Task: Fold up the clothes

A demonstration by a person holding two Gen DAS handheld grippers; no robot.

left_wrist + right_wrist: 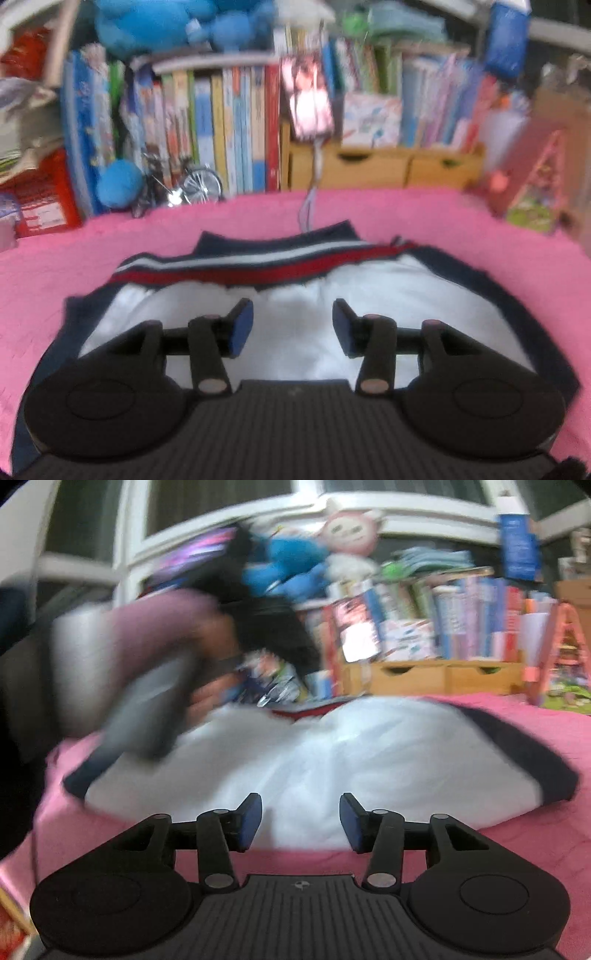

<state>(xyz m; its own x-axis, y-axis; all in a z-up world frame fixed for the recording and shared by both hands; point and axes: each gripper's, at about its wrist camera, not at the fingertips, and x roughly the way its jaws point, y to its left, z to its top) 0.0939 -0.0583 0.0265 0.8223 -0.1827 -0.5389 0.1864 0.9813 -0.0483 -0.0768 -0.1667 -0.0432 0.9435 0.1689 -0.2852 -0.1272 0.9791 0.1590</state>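
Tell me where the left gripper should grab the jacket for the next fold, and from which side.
Probably the navy edge on the jacket's left, approached from that side over the pink blanket. The hem lies flat and free there, easy to pinch. The open left gripper hovers over the smooth white lining, which offers no edge.

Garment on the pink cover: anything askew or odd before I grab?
The garment lies white lining up, its red and white striped band running slanted and wavy. Nothing looks spilled or torn. Left gripper and right gripper are both open, empty.
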